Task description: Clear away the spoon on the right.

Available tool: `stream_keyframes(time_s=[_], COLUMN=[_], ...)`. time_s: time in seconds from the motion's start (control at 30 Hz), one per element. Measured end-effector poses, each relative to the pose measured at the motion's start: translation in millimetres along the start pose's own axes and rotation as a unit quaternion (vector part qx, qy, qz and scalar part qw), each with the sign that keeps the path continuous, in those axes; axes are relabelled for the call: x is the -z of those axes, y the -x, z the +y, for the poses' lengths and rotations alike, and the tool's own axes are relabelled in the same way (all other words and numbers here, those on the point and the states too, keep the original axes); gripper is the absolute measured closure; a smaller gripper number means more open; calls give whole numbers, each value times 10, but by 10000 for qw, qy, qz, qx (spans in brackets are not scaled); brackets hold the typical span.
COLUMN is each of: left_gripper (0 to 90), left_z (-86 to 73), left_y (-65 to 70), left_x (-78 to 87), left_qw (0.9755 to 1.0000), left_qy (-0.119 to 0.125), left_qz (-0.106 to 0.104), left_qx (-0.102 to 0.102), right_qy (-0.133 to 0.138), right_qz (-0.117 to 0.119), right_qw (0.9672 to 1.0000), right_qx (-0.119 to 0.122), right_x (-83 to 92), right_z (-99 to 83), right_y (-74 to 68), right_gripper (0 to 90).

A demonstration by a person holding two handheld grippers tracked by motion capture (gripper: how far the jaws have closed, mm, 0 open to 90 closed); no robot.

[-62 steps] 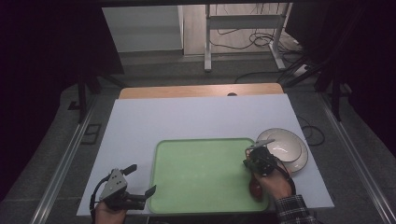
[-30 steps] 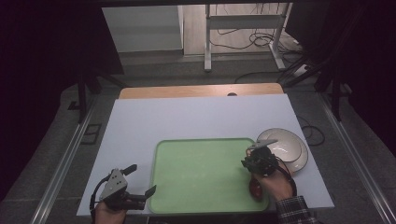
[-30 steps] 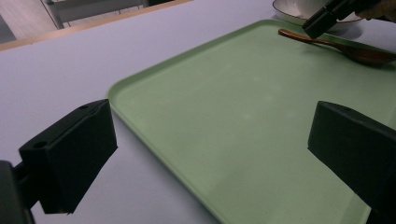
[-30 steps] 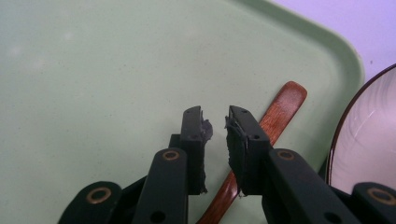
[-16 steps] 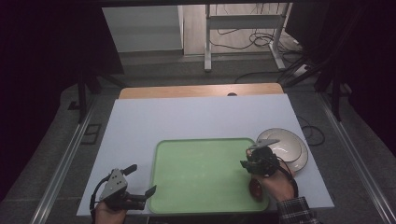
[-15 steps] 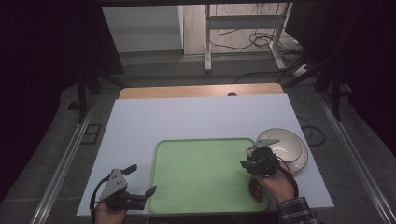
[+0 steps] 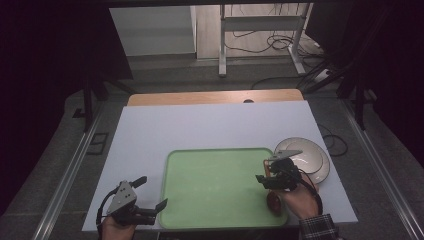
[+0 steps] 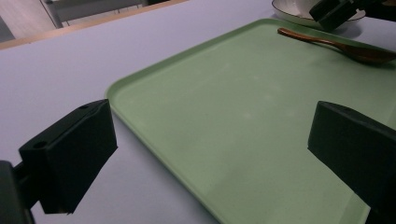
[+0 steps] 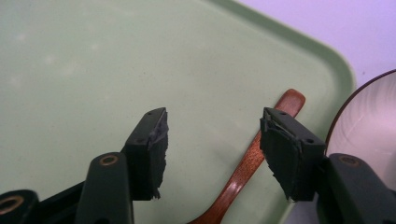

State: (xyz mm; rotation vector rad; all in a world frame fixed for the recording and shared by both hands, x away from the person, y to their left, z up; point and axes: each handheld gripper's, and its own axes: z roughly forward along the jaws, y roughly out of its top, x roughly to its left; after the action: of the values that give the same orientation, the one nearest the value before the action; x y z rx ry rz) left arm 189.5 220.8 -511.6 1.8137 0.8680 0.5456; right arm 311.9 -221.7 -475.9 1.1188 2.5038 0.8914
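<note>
Green tray sits on the white table, near the front edge, a bit right of centre. Brown wooden spoon lies on the tray's right side, by the right rim; in the high view its bowl shows near the tray's front-right corner, just beside the person's right hand. White plate rests on the table touching or just off the tray's right rim, can't tell which.

Right gripper hovers over the tray's right edge, jaws spread wide, nothing between them; in the right gripper view the spoon handle runs up under the gap, closer to the right jaw, not pinched. Vs 2.1 s ago: right gripper has shifted slightly toward the front edge and inward off the plate. Spoon, tray, plate: no visible change.

Left gripper at the front-left of the table, jaws released and wide apart, straddling the tray's front-left corner; left hand below it. Same spot as before.
</note>
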Motion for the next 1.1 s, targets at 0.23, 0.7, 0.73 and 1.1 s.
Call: stream_keyframes(time_s=[0.23, 0.7, 0.73, 1.1], left_gripper=[10, 10, 10, 10], left_z=[0, -1, -1, -1], left_y=[-1, -3, -3, -4], left_x=[0, -2, -2, -1], left_qw=[10000, 10000, 10000, 10000], left_qy=[0, 0, 0, 1], left_qz=[-1, 1, 0, 2], left_qx=[1, 7, 6, 4], right_qy=[112, 353, 371, 530], right_qz=[-57, -121, -134, -92], right_qw=[9999, 9993, 9992, 9985], right_qx=[42, 76, 73, 101], right_x=[80, 197, 204, 302], right_z=[-4, -44, -49, -110], right_y=[-32, -57, -60, -76], right_gripper=[346, 234, 227, 152])
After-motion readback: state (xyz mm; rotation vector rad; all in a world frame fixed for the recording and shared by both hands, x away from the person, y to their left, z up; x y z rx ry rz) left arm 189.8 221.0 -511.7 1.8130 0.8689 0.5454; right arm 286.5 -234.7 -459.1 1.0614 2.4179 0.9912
